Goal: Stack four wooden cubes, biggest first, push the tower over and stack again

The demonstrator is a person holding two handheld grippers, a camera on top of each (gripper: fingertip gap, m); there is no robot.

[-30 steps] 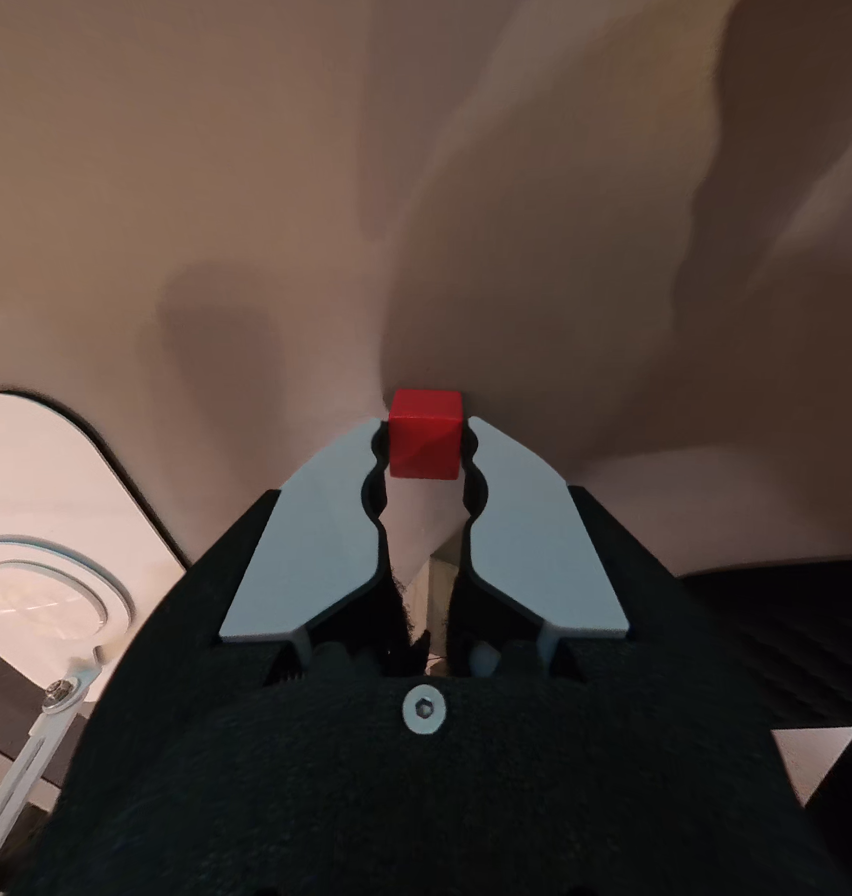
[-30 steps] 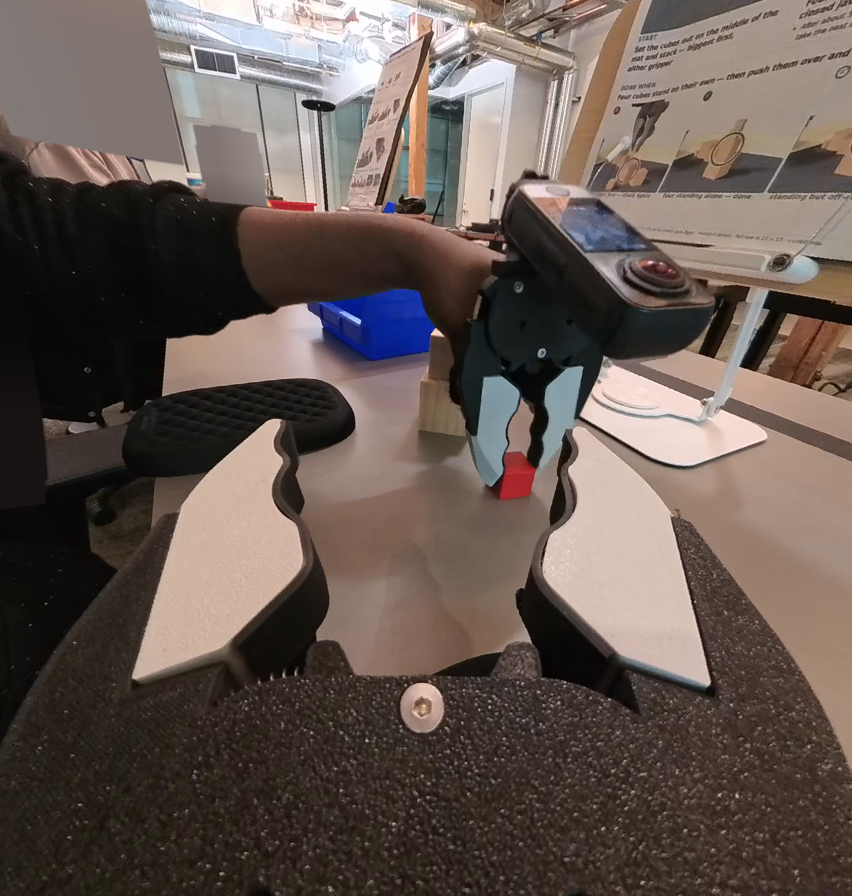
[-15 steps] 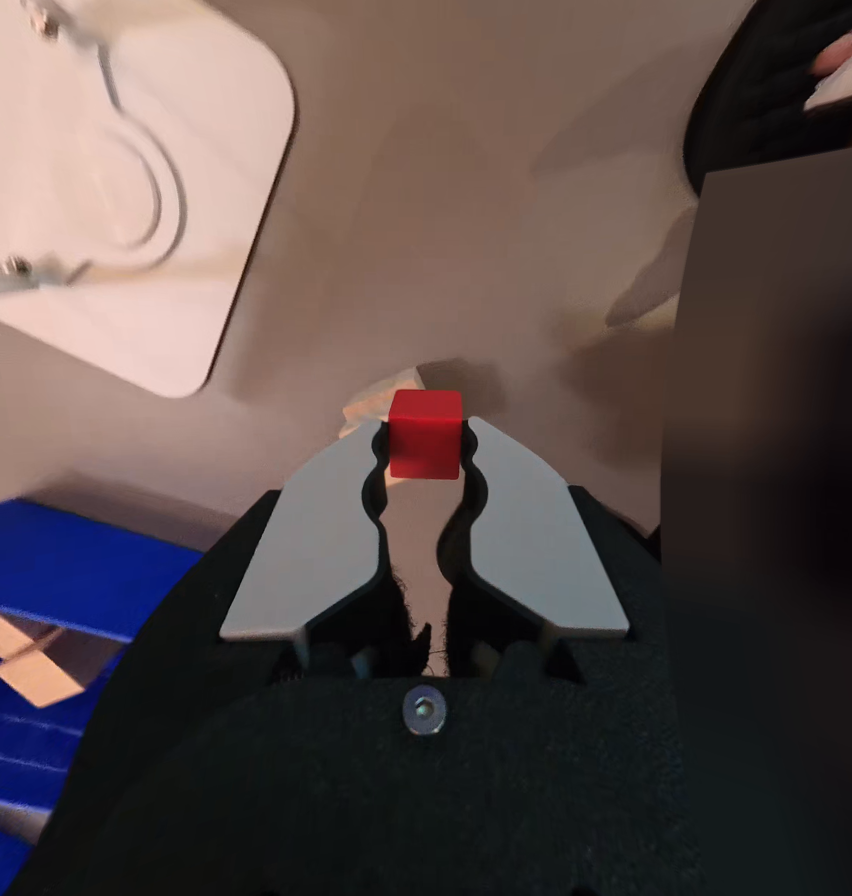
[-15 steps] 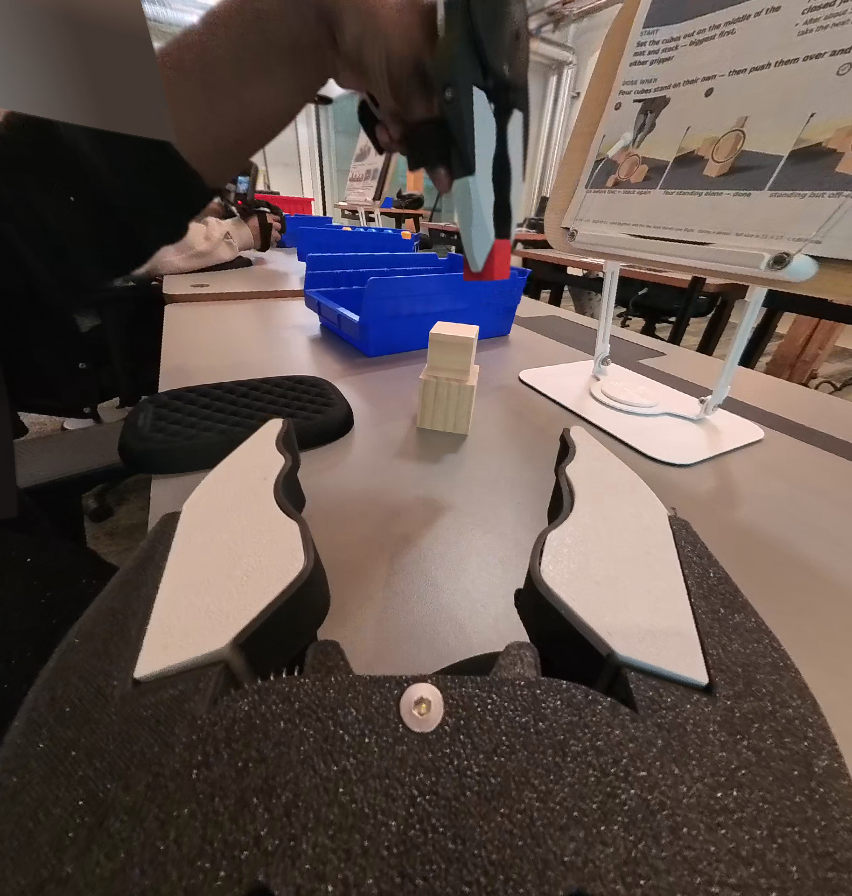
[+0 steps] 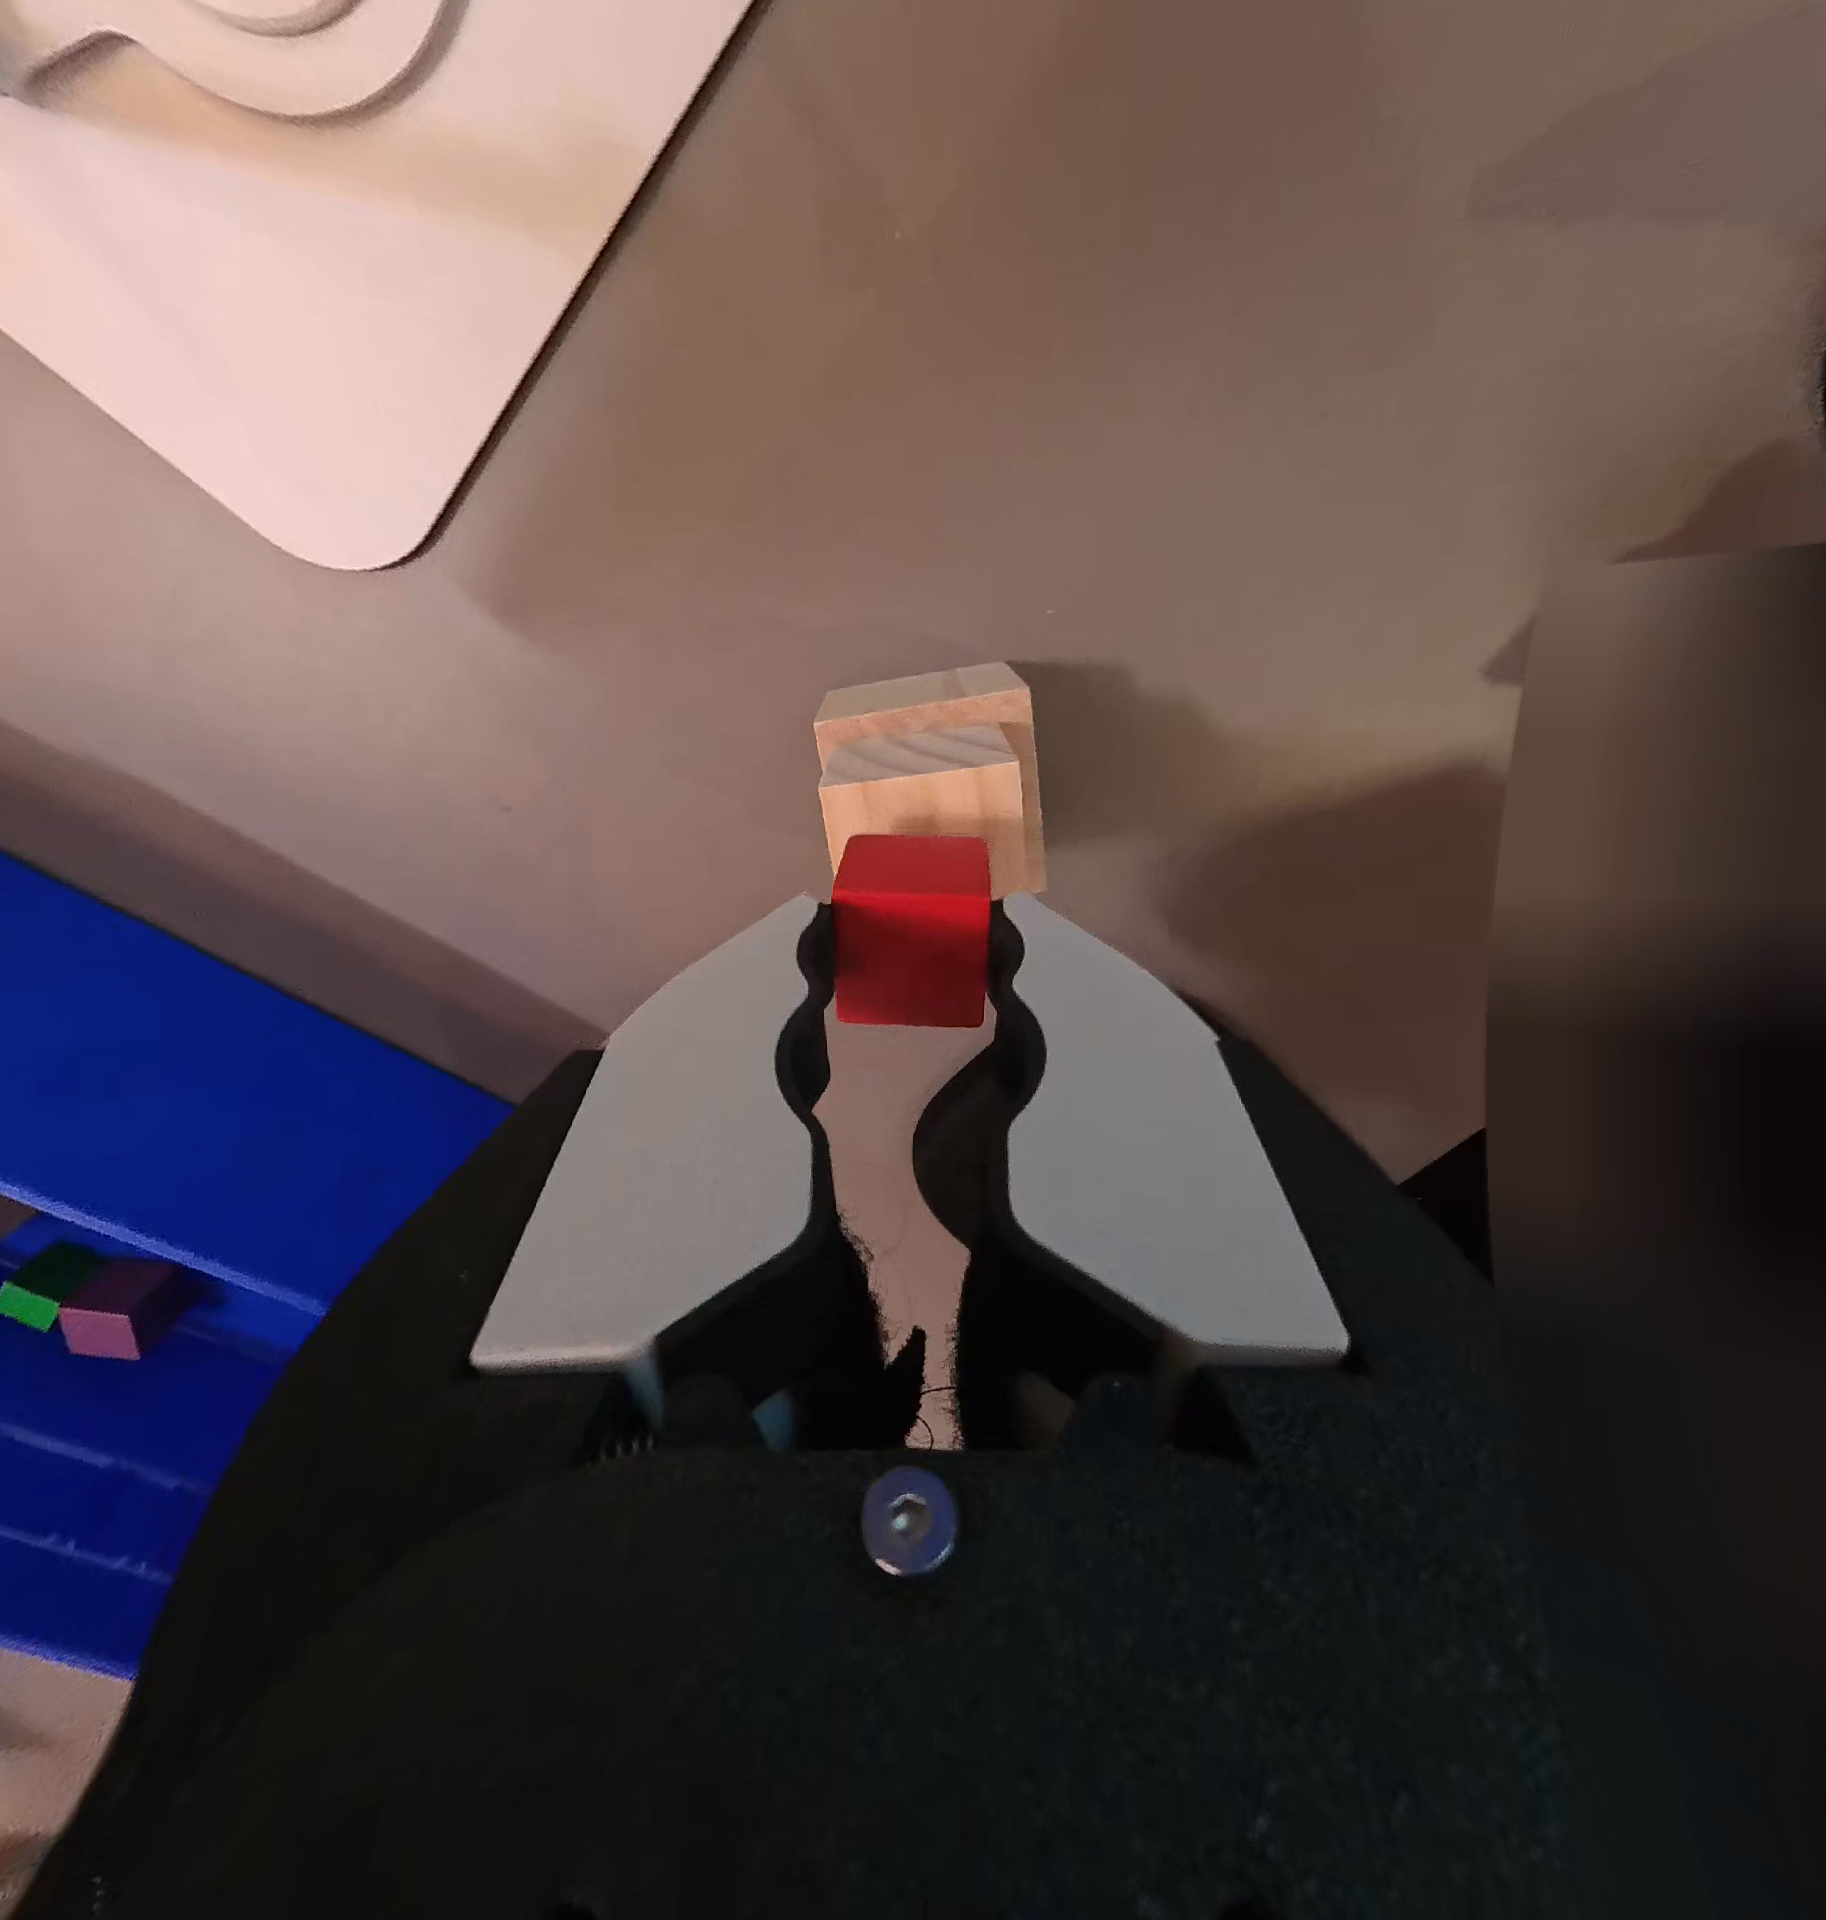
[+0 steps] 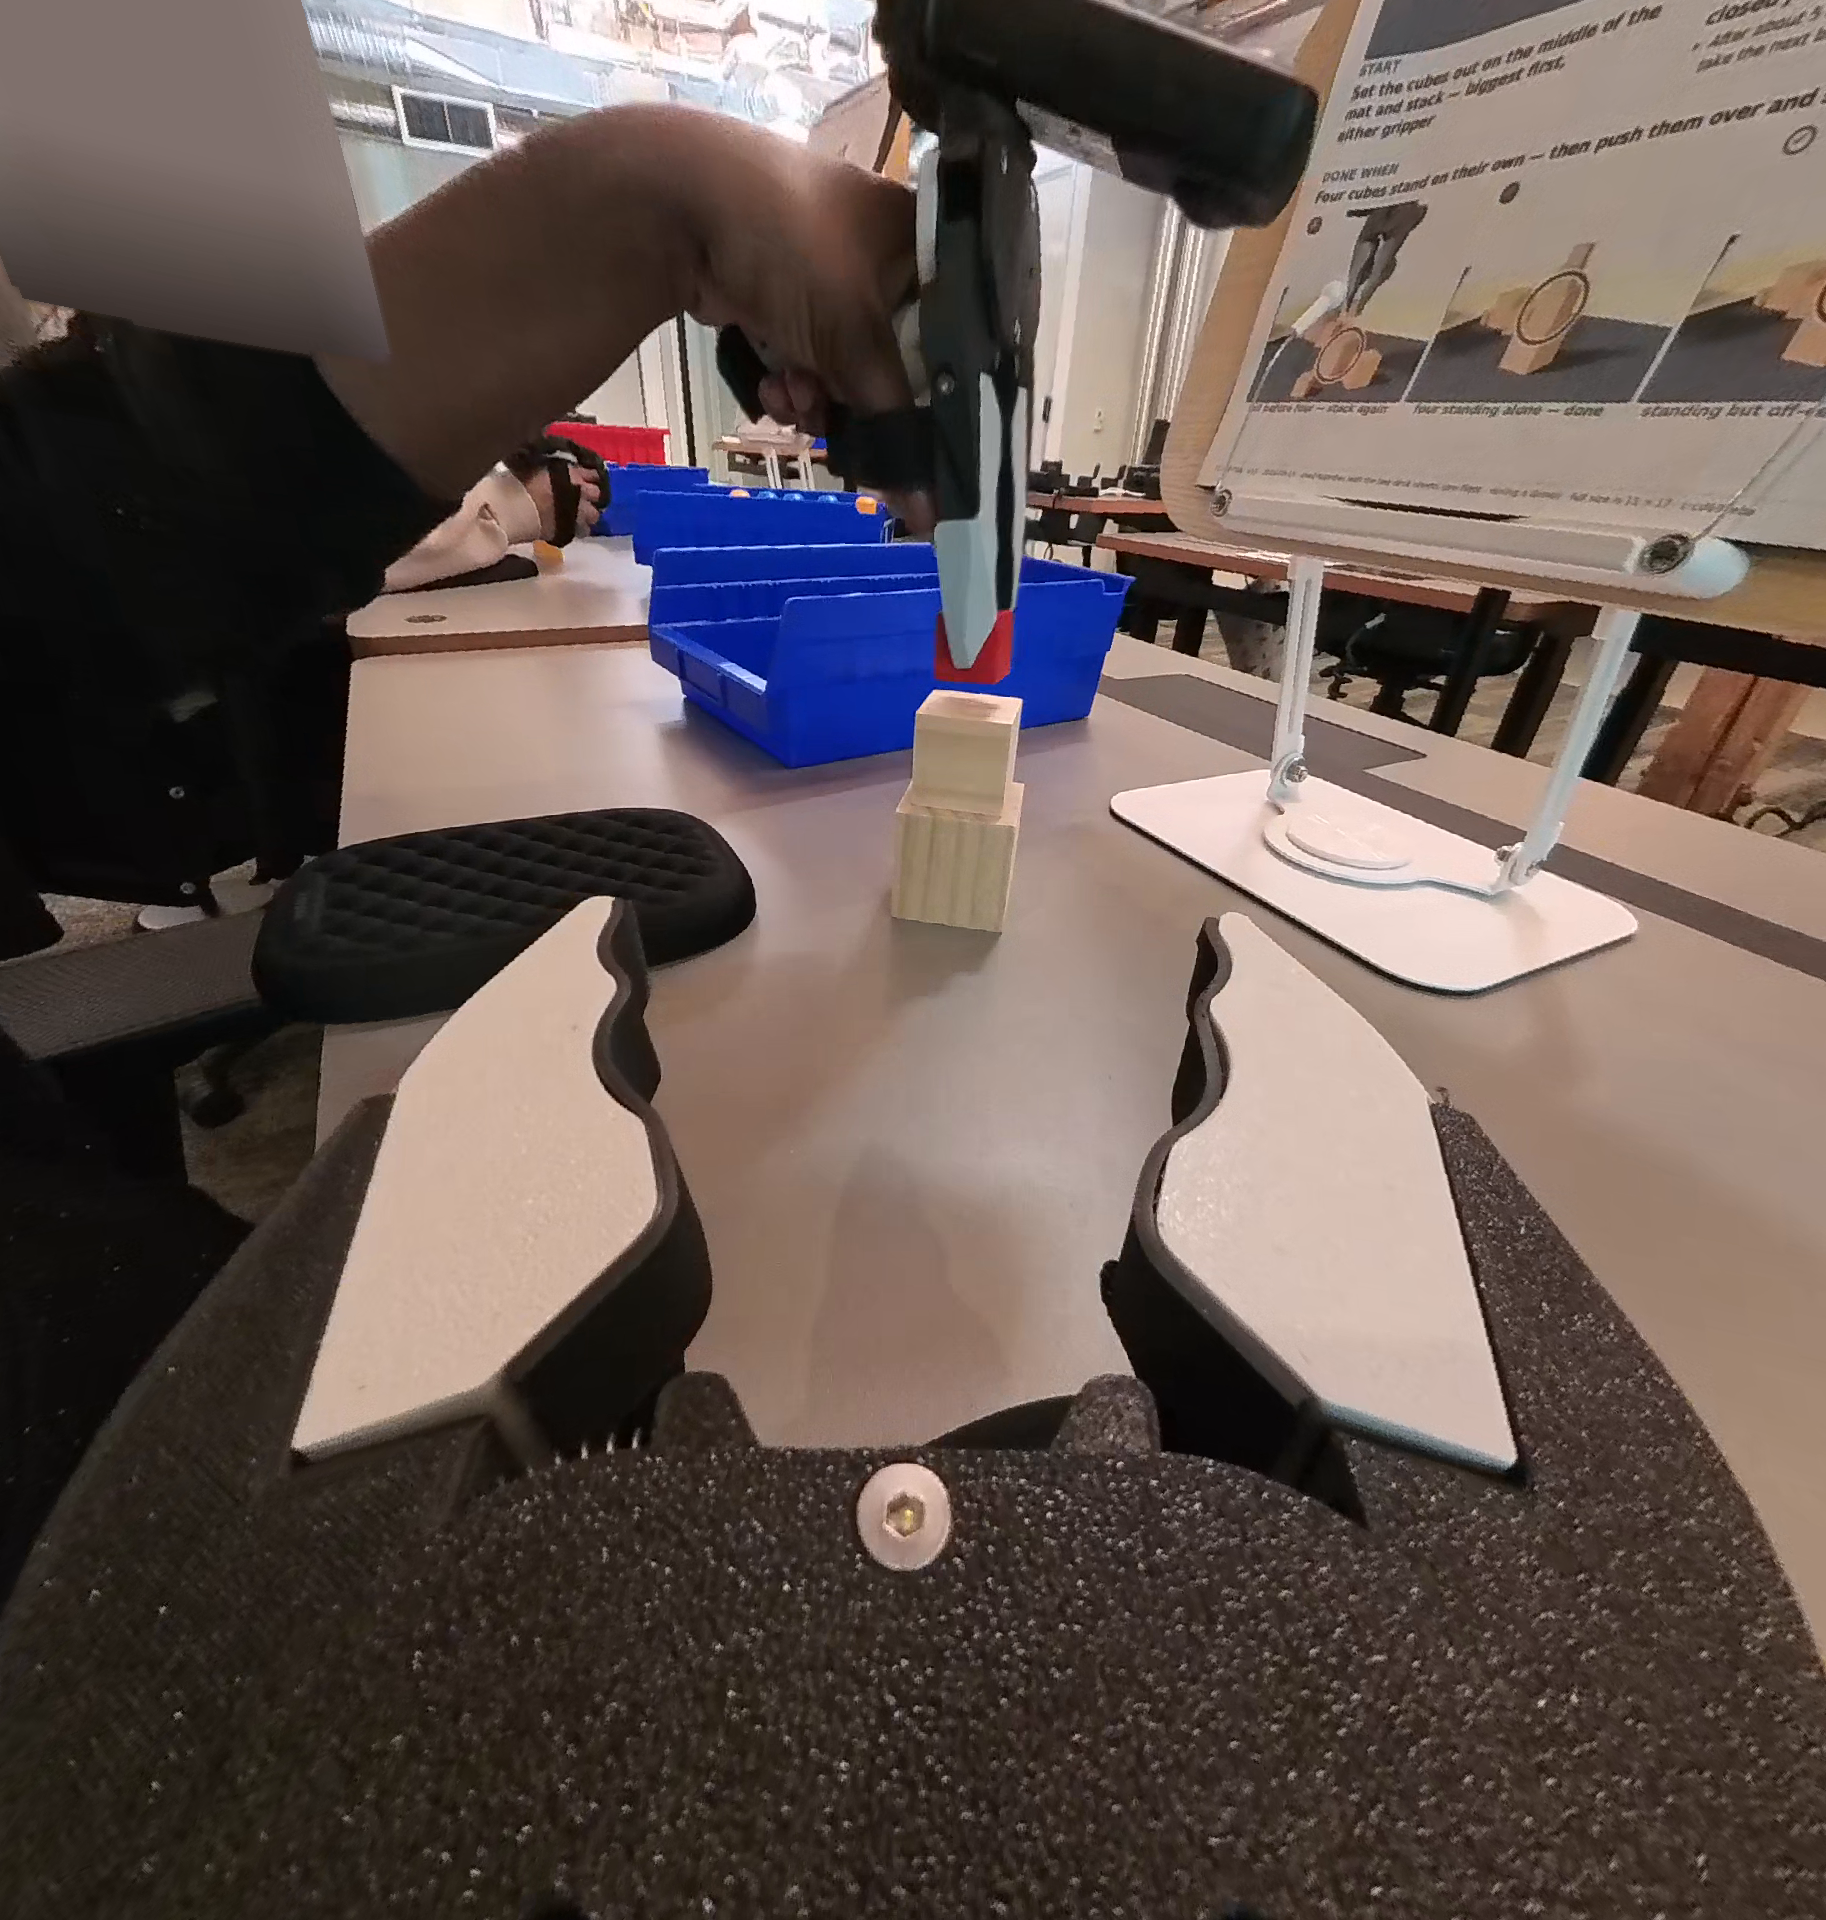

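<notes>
left hand-held gripper [image 5: 911,935] pinches a red cube [image 5: 910,932] just above the wood stack [image 6: 961,821]; right hand-held gripper [image 6: 914,1023] gapes wide, empty.

A grey-brown tabletop [image 6: 888,1091] fills the foreground, with a darker inlaid strip [image 6: 1719,925] running along its right edge. Off its left edge juts a black mesh chair armrest [image 6: 493,894]. Beyond the far edge stand more tables [image 6: 493,623] carrying blue bins [image 6: 743,509], and dark office chairs [image 6: 1408,644] sit at wooden desks [image 6: 1304,551] on the right. Daylight comes through tall glass partitions [image 6: 1127,312] at the back; exposed ducting [image 6: 597,42] runs across the ceiling. A wall vent [image 6: 441,120] shows upper left.
</notes>
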